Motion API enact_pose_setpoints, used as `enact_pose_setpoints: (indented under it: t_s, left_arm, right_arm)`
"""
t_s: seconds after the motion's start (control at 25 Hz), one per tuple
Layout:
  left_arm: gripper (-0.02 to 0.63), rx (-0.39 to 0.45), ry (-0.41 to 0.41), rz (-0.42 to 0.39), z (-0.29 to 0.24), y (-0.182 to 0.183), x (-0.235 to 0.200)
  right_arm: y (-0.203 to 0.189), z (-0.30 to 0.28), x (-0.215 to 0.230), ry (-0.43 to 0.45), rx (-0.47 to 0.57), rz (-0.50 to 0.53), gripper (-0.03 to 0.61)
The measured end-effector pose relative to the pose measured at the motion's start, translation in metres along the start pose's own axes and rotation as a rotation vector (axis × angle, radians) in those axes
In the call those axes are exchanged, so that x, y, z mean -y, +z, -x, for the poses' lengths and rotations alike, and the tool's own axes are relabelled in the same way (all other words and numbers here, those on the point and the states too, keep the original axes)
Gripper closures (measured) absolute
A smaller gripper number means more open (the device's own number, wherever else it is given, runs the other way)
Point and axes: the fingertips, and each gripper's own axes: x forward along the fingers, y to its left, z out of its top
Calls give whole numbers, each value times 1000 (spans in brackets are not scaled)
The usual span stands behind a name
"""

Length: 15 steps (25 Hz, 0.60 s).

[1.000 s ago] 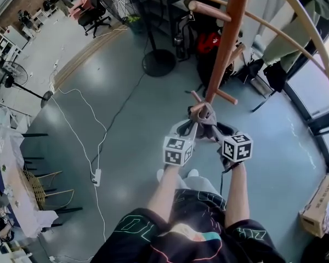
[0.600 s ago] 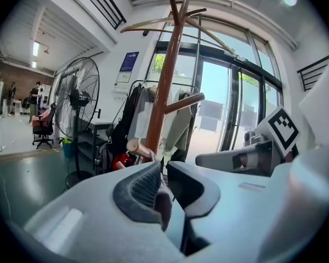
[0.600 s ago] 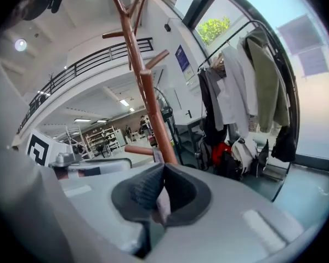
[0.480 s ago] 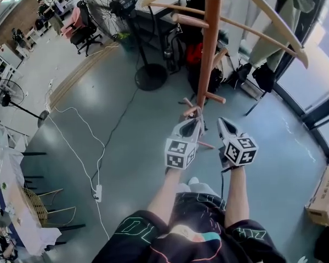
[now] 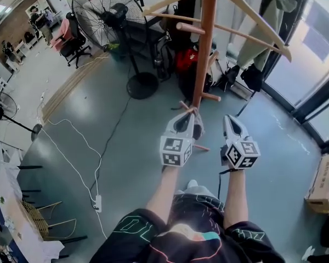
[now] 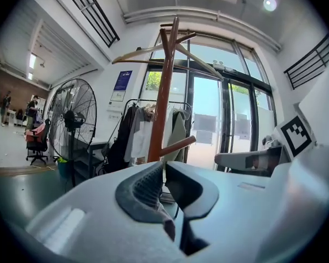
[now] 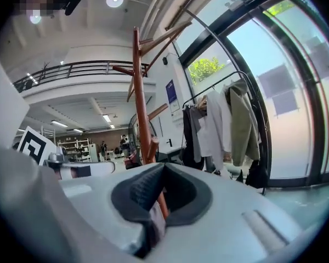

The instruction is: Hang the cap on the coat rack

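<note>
Big workshop, grey floor (image 5: pixel 98 125) round the coat rack (image 5: pixel 204 48). The left claw (image 5: pixel 189 114) just closed on nothing, the right claw (image 5: pixel 230 119) is closed too, empty. Grey lump low on the rack, beside the left claw, looks like the cap (image 5: pixel 198 127), so hanging's probably done. Next: back away.

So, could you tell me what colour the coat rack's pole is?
The pole is reddish-brown wood; head view shows it best.

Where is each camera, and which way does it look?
Head view: on the person's head, looking steeply down at the coat rack; forearms, shorts, left tool and right tool show.
Left gripper view: on the left tool, looking along its just-closed, empty jaws toward the coat rack and fan.
Right gripper view: on the right tool, looking along its shut jaws at the coat rack.
All three share the coat rack.
</note>
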Motion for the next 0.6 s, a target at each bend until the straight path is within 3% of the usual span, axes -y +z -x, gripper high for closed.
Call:
enact_pose_setpoints:
  t_s: [0.28,0.6]
  left_arm:
    - [595,64,11,-7,18,14,-13]
    - [597,97,17,-11,32,25,-15]
  right_arm:
    - [28,10,-30,-1,91,42,575]
    - [40,18,-47,-17,104,121,575]
